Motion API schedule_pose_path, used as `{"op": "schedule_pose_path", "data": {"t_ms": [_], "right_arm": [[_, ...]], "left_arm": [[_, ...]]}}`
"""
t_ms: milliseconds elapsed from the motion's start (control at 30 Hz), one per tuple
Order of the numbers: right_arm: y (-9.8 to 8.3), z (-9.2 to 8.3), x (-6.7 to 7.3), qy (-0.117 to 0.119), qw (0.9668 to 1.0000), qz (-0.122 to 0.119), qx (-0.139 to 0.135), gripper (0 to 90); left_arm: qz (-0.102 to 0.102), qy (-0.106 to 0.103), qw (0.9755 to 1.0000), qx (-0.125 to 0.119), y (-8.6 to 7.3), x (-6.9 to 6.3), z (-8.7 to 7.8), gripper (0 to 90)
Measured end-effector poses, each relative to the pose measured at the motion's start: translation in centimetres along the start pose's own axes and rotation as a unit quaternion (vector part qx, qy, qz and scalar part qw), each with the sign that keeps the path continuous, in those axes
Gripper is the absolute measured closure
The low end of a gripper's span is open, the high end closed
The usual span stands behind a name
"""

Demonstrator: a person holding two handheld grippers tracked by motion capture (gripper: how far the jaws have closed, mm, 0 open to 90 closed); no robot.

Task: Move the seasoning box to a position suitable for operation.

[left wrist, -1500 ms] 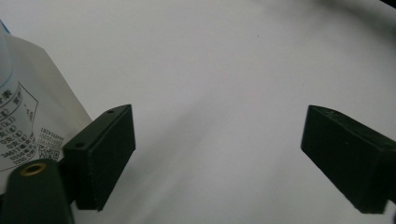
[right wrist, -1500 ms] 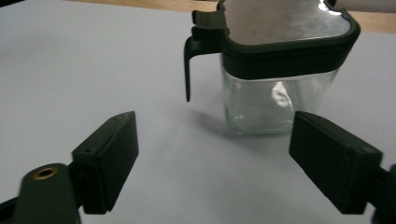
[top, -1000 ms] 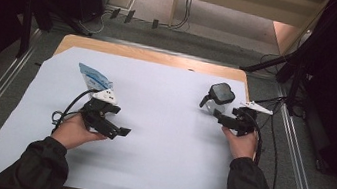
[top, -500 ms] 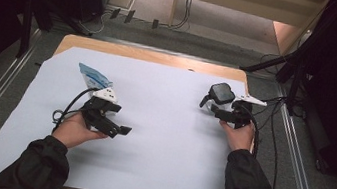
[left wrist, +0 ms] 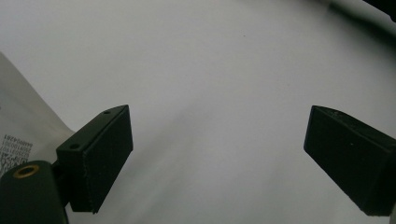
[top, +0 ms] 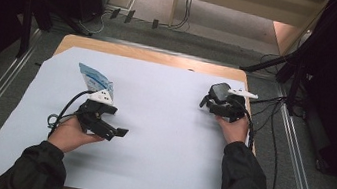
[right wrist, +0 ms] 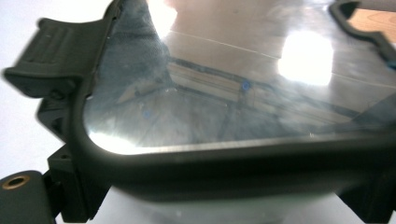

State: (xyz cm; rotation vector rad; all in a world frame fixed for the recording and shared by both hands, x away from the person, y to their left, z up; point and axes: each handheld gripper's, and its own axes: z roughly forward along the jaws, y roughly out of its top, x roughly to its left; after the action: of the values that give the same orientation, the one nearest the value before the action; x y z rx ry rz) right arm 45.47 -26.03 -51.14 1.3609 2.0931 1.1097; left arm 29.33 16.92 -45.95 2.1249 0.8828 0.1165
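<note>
Fingers [left wrist: 100,156] of the left gripper [left wrist: 215,163] gape wide over bare paper [left wrist: 224,70].

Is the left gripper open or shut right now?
Open: the left gripper has its jaws spread wide with only bare white paper between them.

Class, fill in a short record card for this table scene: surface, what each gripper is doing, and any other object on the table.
Surface: wooden table covered by a white paper sheet
Left gripper: jaws wide apart, nothing between them, over bare paper
Right gripper: at the far right of the sheet, jaws on either side of a dark-framed box with a glossy clear lid; grip not clear
Other object: blue and white packet, just beyond the left gripper
Hands: one on each gripper, dark sleeves
</note>
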Motion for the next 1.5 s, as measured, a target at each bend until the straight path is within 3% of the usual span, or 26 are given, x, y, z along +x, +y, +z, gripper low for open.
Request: {"op": "schedule_pose_path", "data": {"t_ms": [300,433,500,767,933,1133,1267,1300,1500], "right_arm": [[-0.2,0.4,-0.4,0.007,0.9997,0.009,-0.019,12.7],[-0.1,0.2,-0.2,-0.002,0.9998,-0.007,-0.019,14.8],[0.0,0.0,0.1,-0.015,0.9993,-0.029,-0.017,16.1],[0.3,-0.7,0.7,-0.011,0.9997,-0.020,-0.011,16.1],[0.7,-1.8,1.5,-0.002,0.9997,-0.012,-0.022,16.1],[0.6,-2.9,3.6,0.012,0.9994,-0.026,-0.019,16.1],[0.5,-3.4,4.4,0.021,0.9992,-0.029,-0.019,16.1],[0.4,-3.7,5.1,0.022,0.9987,-0.044,-0.017,16.1],[0.2,-4.1,6.7,0.039,0.9976,-0.055,-0.013,16.1]], "left_arm": [[-0.006,0.010,0.9999,-0.002,-0.6,-0.1,-0.5,8.9],[-0.007,0.011,0.9999,-0.002,-0.6,-0.1,-0.5,9.0],[-0.009,0.010,0.9999,0.001,-0.6,-0.1,-0.5,9.3],[0.000,0.004,1.0000,0.006,-0.4,-0.3,-0.1,16.4],[0.001,-0.012,0.9998,0.015,-0.2,-0.2,0.3,24.2],[0.005,-0.021,0.9996,0.018,0.1,0.0,0.3,30.9],[0.007,-0.018,0.9997,0.014,0.0,0.1,0.2,33.5],[0.004,-0.021,0.9997,0.011,0.0,0.2,0.2,34.1],[0.013,-0.014,0.9998,0.011,0.0,0.3,0.3,33.3]]}}
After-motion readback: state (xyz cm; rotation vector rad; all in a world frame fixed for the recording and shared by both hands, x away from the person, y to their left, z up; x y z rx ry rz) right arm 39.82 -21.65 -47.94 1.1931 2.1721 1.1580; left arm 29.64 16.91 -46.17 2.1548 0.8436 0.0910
